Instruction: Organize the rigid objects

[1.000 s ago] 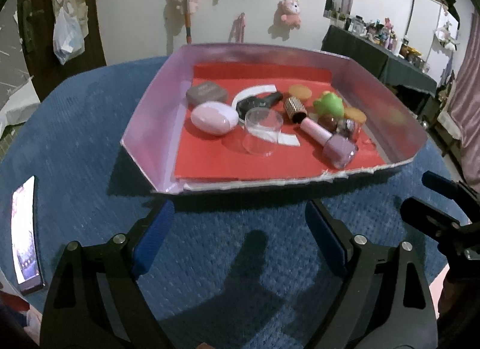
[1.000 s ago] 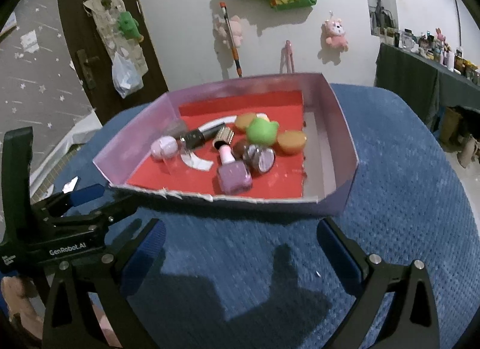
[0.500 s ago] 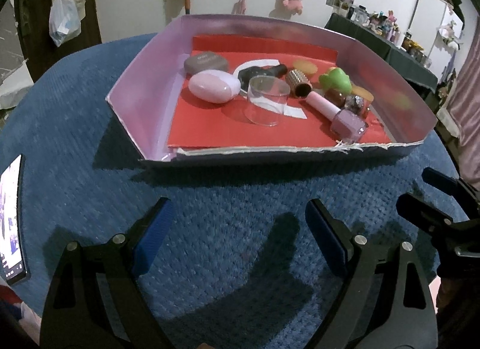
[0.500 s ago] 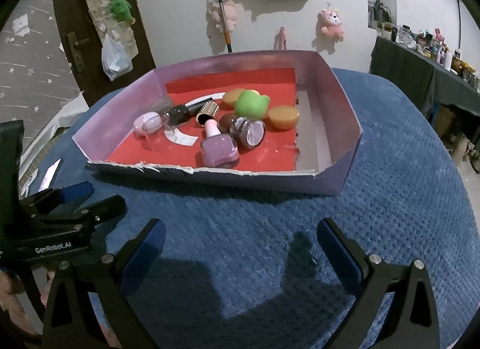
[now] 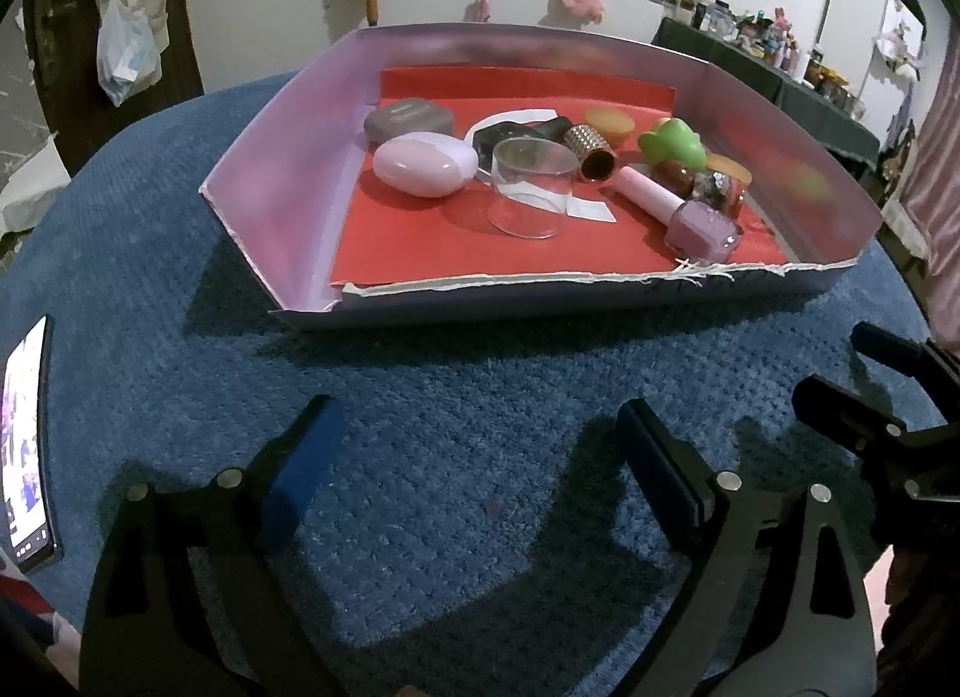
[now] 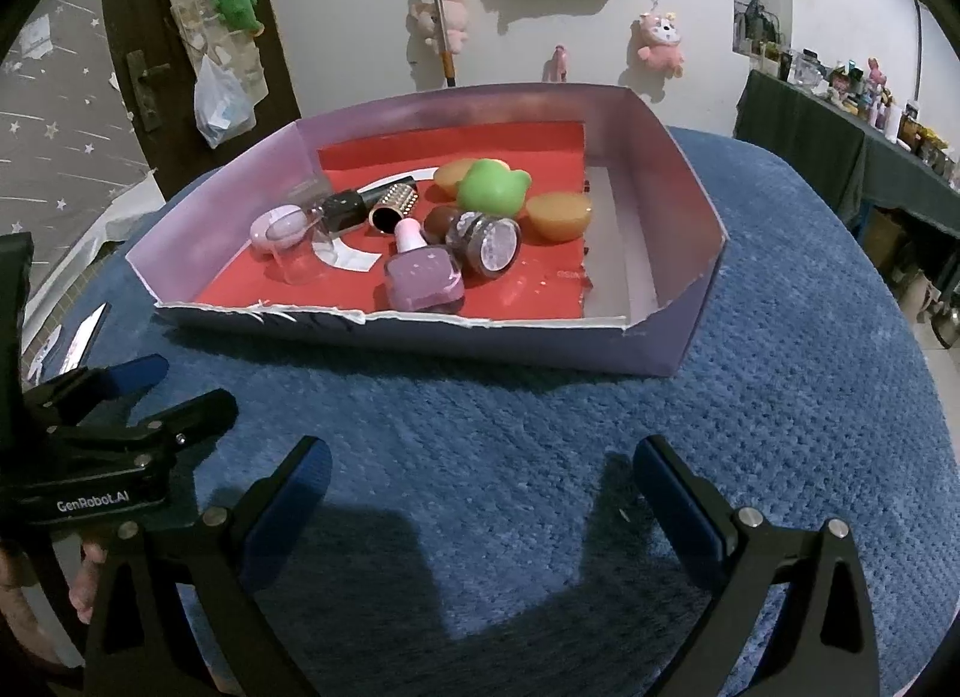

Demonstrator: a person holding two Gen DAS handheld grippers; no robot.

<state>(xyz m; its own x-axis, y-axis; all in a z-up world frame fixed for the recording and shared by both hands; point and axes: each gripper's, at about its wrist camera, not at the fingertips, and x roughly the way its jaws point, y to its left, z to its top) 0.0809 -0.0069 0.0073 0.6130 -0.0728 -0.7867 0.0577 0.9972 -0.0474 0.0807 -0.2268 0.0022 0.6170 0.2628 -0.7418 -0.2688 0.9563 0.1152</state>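
Observation:
A shallow purple tray [image 5: 288, 157] with a red floor stands on the blue cloth. In it lie a clear cup [image 5: 531, 187], a pink oval case [image 5: 426, 163], a grey case [image 5: 408, 118], a purple nail-polish bottle [image 5: 699, 223], a green frog toy [image 5: 672, 142] and a gold studded cap [image 5: 591, 154]. My left gripper [image 5: 474, 406] hovers over bare cloth in front of the tray, its jaws opening with nothing between them. My right gripper [image 6: 480, 445] is open beside it, also short of the tray [image 6: 420, 331]. Each gripper appears in the other's view: left gripper [image 6: 186, 382], right gripper [image 5: 834, 361].
A lit phone [image 5: 24, 451] lies on the cloth at the far left. Behind the tray a white wall carries hanging plush toys [image 6: 660, 37]. A dark shelf with bottles [image 6: 870, 97] stands at the right. Blue cloth [image 6: 780, 397] spreads around the tray.
The tray sits a little higher in both views than a second ago, as the right gripper tipped slightly. Nothing in the tray has moved, and both grippers remain empty.

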